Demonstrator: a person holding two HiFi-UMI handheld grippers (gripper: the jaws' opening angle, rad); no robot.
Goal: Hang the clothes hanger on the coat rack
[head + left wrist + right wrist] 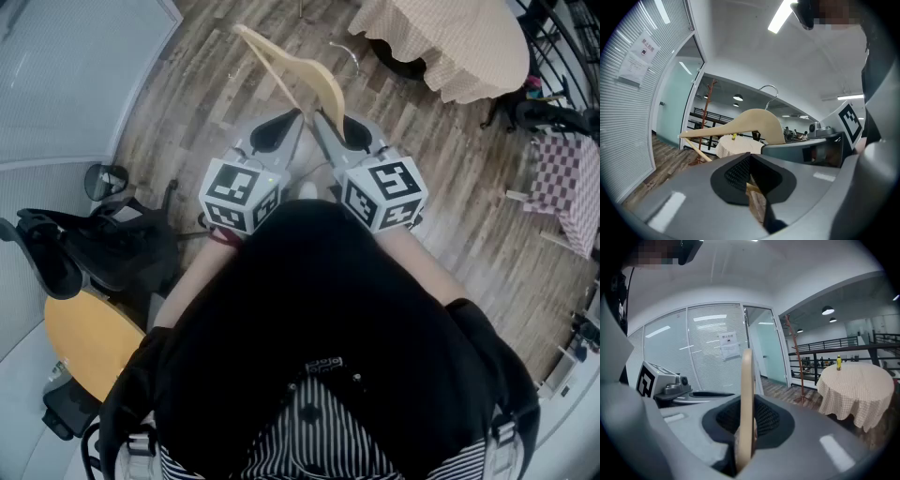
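Pale wood, stiff and light, is how I judge the wooden clothes hanger [754, 124]. It should not flex or crush under a firm squeeze. Its smooth finish could let it slip or swivel between my pads, and the thin metal hook [769, 91] looks like the one part that might bend. The best holds are the broad shoulder and the thin crossbar, which leave the hook free for the peg.

That is about where I have it. My right claw [746, 420] is clenched on the flat shoulder, which stands edge-on and upright between the jaws. My left claw [750, 176] is drawn nearly together, and the slim crossbar runs into the narrow gap. I read that as a grip on the bar, though little of it shows.

The hanger hangs in the air just ahead of both claws, over the wooden floor. One arm reaches forward and to my left, and the hook is on top. The coat rack [794, 352], a reddish pole with pegs, stands well apart by the dark railing, left of the cloth-covered table [855, 390].
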